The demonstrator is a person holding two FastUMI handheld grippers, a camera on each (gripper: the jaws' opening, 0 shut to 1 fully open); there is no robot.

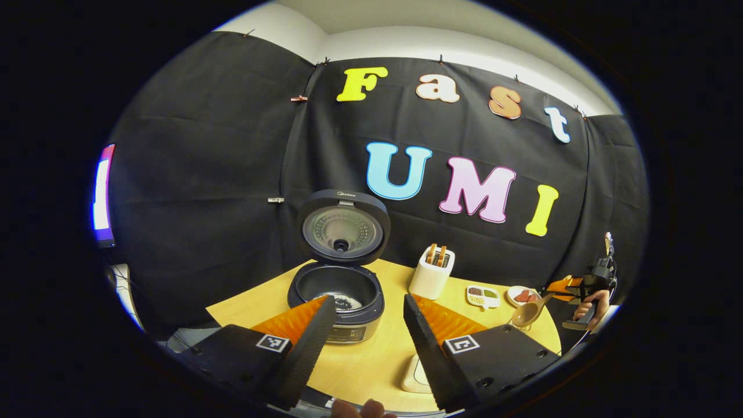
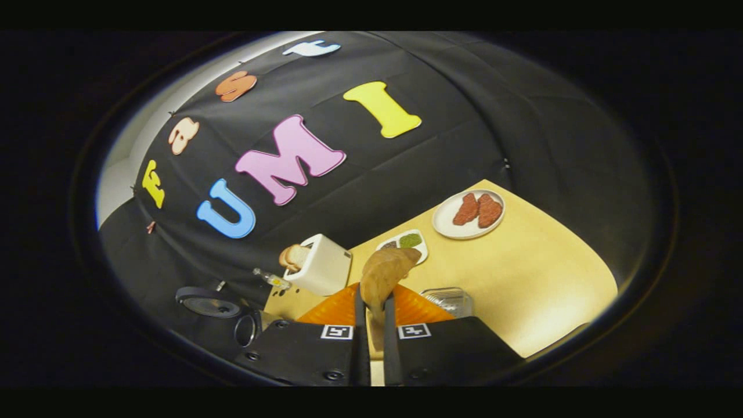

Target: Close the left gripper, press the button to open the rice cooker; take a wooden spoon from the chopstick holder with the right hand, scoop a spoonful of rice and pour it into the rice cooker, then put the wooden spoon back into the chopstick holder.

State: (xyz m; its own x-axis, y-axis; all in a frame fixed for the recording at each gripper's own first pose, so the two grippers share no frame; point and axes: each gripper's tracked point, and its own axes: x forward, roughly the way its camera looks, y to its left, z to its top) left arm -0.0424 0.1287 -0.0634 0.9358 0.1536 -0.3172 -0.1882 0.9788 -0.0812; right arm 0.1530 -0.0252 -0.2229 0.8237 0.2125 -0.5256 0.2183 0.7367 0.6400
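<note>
The rice cooker (image 1: 339,290) stands open on the wooden table, its lid (image 1: 343,227) upright and a little white rice in the pot. To its right is the white chopstick holder (image 1: 431,273) with wooden handles sticking out. My left gripper (image 1: 368,303) hovers open in front of the cooker, with nothing between its fingers. At the far right, a hand holds my right gripper (image 1: 572,287) with the wooden spoon (image 1: 527,313). In the right gripper view, my right gripper (image 2: 373,302) is shut on the wooden spoon (image 2: 386,271) handle, bowl pointing forward above a clear container (image 2: 448,299). The chopstick holder (image 2: 320,264) and rice cooker (image 2: 212,305) lie to its left.
A small divided dish (image 1: 483,296) and a plate of red pieces (image 1: 521,296) sit right of the holder; they also appear as the dish (image 2: 406,240) and the plate (image 2: 469,213). A white flat object (image 1: 415,377) lies near the table's front edge.
</note>
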